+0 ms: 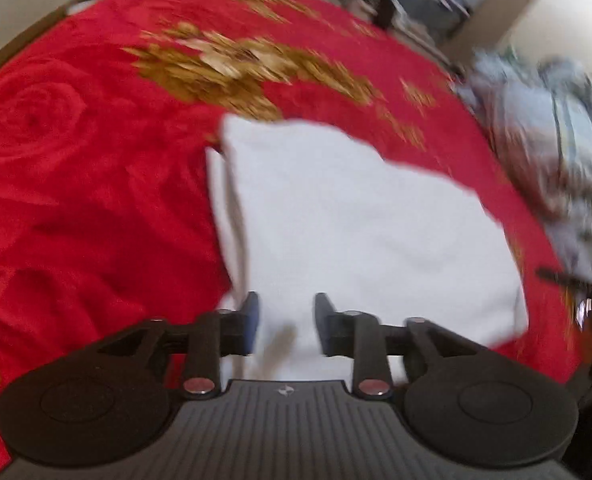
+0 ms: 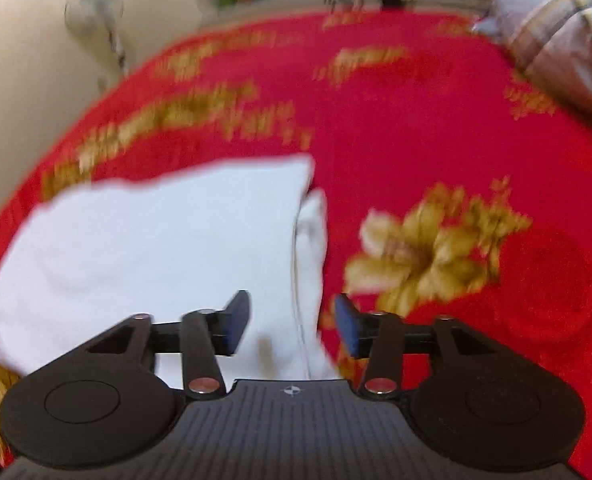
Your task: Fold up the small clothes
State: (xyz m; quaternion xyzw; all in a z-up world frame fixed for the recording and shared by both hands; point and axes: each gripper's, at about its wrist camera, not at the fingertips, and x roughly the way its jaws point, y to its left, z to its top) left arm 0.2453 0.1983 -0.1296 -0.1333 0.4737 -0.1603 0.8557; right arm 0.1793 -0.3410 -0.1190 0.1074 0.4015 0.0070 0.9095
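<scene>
Left tool alone shows garment's left fold.

Two handheld grippers, each seen from its own wrist camera, both with jaws apart.

The left gripper points forward and slightly downward, its two blue-padded fingers parallel with a clear gap between them and nothing held. The right gripper sits in a similar pose, its fingers spread a little wider, also holding nothing.
</scene>
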